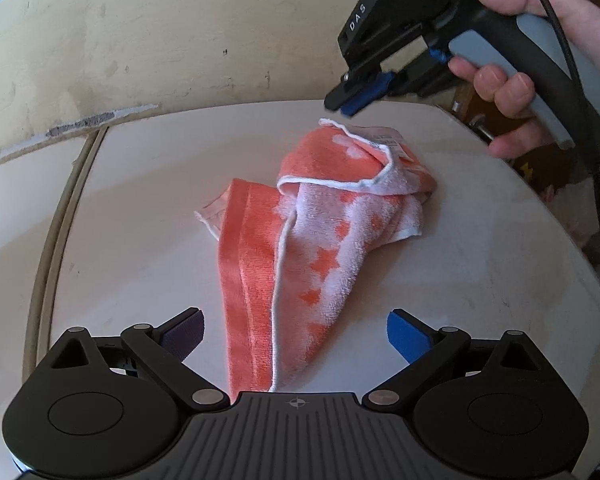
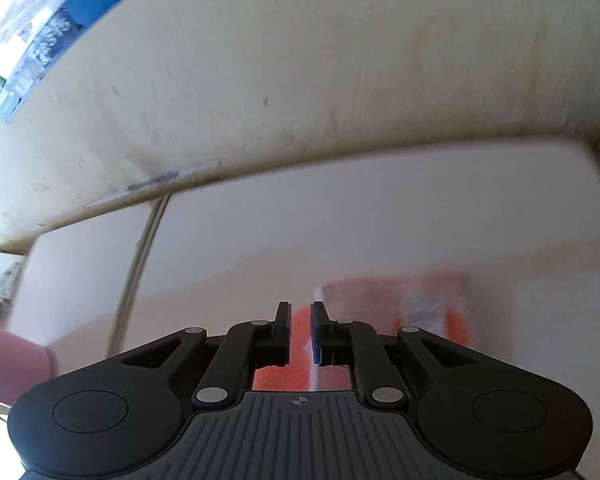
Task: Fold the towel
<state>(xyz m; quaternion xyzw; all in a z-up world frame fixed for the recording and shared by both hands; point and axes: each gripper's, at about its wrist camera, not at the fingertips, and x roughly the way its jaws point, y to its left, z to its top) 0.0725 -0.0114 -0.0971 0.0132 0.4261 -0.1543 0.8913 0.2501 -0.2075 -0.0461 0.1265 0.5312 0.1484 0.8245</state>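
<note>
An orange and white patterned towel (image 1: 320, 248) lies crumpled on the white table (image 1: 480, 240), with its far corner folded over and a narrow end trailing toward me. My left gripper (image 1: 296, 334) is open wide just above that near end, and its pads do not touch the cloth. My right gripper (image 1: 342, 106), held by a hand (image 1: 512, 92), hovers just above the towel's far corner. In the blurred right wrist view the right gripper (image 2: 301, 320) shows a narrow gap with nothing pinched, and the towel (image 2: 380, 300) lies below it.
A stained cream wall (image 1: 180, 40) runs along the table's far edge. A seam (image 1: 60, 216) separates this table from another surface at the left. A pink sleeve (image 2: 12, 360) shows at the lower left. The table's right edge drops off near dark clutter (image 1: 572, 208).
</note>
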